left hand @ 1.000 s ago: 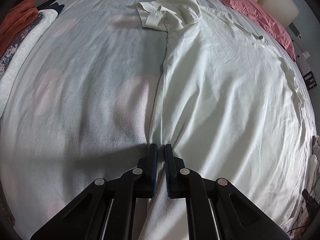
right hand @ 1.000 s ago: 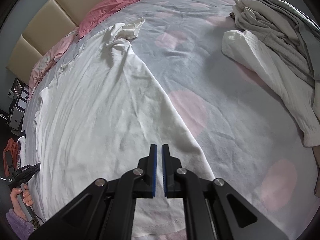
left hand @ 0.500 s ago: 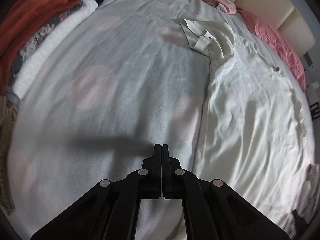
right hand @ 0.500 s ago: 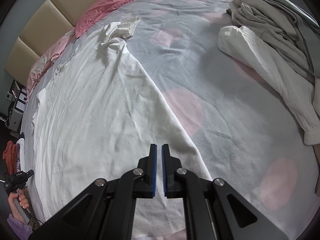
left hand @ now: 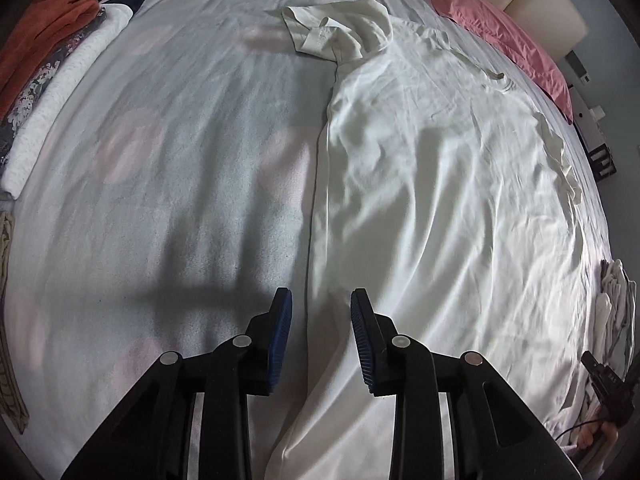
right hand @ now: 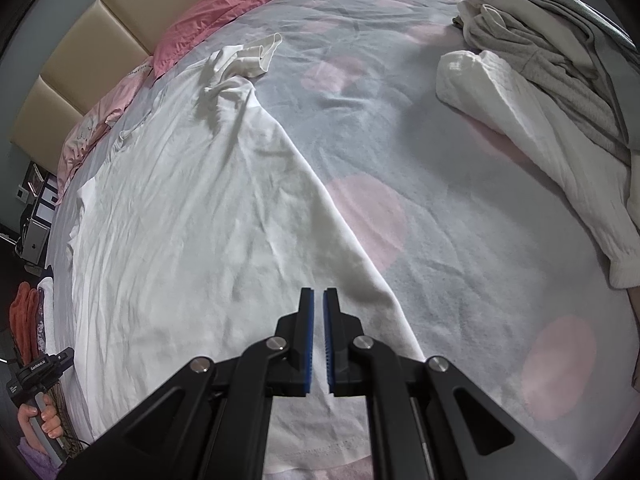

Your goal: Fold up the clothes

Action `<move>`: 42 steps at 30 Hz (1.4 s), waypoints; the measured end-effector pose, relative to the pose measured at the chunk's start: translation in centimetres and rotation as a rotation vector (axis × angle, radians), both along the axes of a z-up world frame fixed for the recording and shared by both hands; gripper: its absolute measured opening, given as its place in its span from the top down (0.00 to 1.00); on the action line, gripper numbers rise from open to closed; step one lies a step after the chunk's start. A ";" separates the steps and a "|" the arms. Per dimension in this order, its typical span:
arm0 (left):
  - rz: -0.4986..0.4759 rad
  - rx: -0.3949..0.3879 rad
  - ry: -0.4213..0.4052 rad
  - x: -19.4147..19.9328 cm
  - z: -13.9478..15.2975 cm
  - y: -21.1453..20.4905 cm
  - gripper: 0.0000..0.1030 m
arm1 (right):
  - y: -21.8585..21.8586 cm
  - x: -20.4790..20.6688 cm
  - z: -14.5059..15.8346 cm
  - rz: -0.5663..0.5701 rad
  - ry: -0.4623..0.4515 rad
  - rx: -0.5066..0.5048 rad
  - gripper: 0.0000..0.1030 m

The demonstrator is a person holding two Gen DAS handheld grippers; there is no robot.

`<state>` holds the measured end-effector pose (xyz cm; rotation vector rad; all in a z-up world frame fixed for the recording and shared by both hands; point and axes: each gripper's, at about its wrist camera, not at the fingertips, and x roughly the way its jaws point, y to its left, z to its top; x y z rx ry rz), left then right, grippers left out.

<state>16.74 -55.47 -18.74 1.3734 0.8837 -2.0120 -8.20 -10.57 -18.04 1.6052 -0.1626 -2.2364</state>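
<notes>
One white shirt [left hand: 432, 184] lies spread flat on the bed [left hand: 192, 168], both sleeves bunched. The left tool [left hand: 321, 300] is opening over the shirt's side edge, gripping nothing. The right tool [right hand: 316, 296] is nearly closed above the hem, empty.

A: The white shirt's [left hand: 440, 200] bottom hem is cut off behind the left tool [left hand: 321, 300] body.

B: In the right wrist view, cloth under the right tool [right hand: 316, 294] is hidden; whether it's pinched is unclear. The grey clothes pile [right hand: 560, 40] runs off-frame.
</notes>
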 end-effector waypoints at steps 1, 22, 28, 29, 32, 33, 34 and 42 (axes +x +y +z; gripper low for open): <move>0.012 -0.018 -0.013 0.2 0.0 0.0 0.69 | 0.0 0.0 0.0 0.000 0.001 0.000 0.94; -0.009 -0.004 0.034 0.4 0.5 0.5 0.80 | -0.1 0.0 -0.3 0.003 -0.016 0.013 0.94; -0.067 -0.029 -0.052 -0.3 -0.5 1.5 0.86 | -0.2 0.0 -0.4 0.004 -0.023 0.015 0.94; -0.084 -0.038 -0.062 -0.6 -0.6 1.9 0.86 | -0.2 0.0 -0.4 0.005 -0.023 0.016 0.94; -0.110 -0.037 -0.034 -0.9 -0.2 2.3 0.86 | -0.2 0.0 -0.4 0.003 -0.025 0.014 0.94; -0.112 -0.035 -0.030 -1.0 -0.1 2.4 0.86 | -0.2 0.0 -0.4 0.002 -0.027 0.014 0.94; -0.114 -0.030 -0.029 -1.0 -0.2 2.4 0.86 | -0.1 0.0 -0.5 0.001 -0.028 0.014 0.94; -0.113 0.005 -0.075 -2.0 -2.2 2.0 0.86 | -0.4 0.0 -0.5 0.008 -0.030 0.020 0.94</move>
